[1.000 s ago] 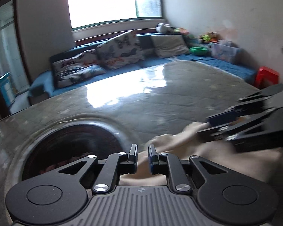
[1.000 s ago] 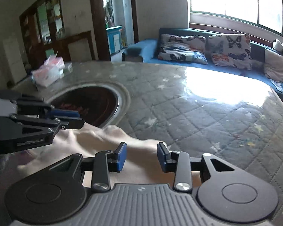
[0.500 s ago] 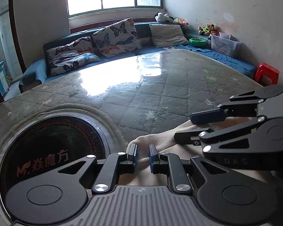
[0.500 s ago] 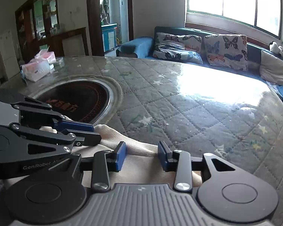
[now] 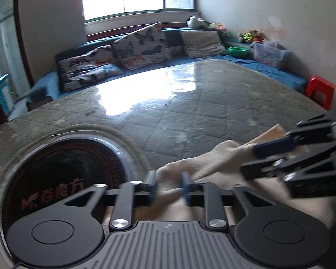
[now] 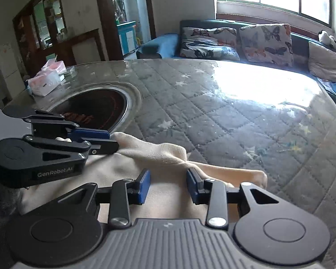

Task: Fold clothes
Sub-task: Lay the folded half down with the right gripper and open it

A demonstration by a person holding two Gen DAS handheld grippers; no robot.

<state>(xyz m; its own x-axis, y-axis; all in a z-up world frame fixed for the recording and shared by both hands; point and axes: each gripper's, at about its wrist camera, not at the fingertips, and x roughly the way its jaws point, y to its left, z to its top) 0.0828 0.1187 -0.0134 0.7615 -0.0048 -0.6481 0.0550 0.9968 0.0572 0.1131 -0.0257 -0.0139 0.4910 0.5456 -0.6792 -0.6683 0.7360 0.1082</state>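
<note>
A cream garment (image 5: 215,163) lies bunched at the near edge of the quilted table (image 5: 201,103); it also shows in the right wrist view (image 6: 159,154). My left gripper (image 5: 168,187) is open, its blue pads either side of a cloth fold, motion-blurred. In the right wrist view it (image 6: 110,140) sits at the left over the garment's far edge. My right gripper (image 6: 168,183) is open above the cloth, nothing between its pads. In the left wrist view it (image 5: 250,159) is at the right, over the garment.
A round dark cooktop inset (image 5: 62,179) sits in the table left of the garment, also in the right wrist view (image 6: 96,109). A tissue pack (image 6: 46,79) lies at the table's far left. A sofa with cushions (image 5: 132,51) and a red stool (image 5: 320,90) stand beyond.
My left gripper's jaws have opened from a narrow gap on the cloth fold. The right gripper has shifted away to the right. The garment's edge now lies more spread.
</note>
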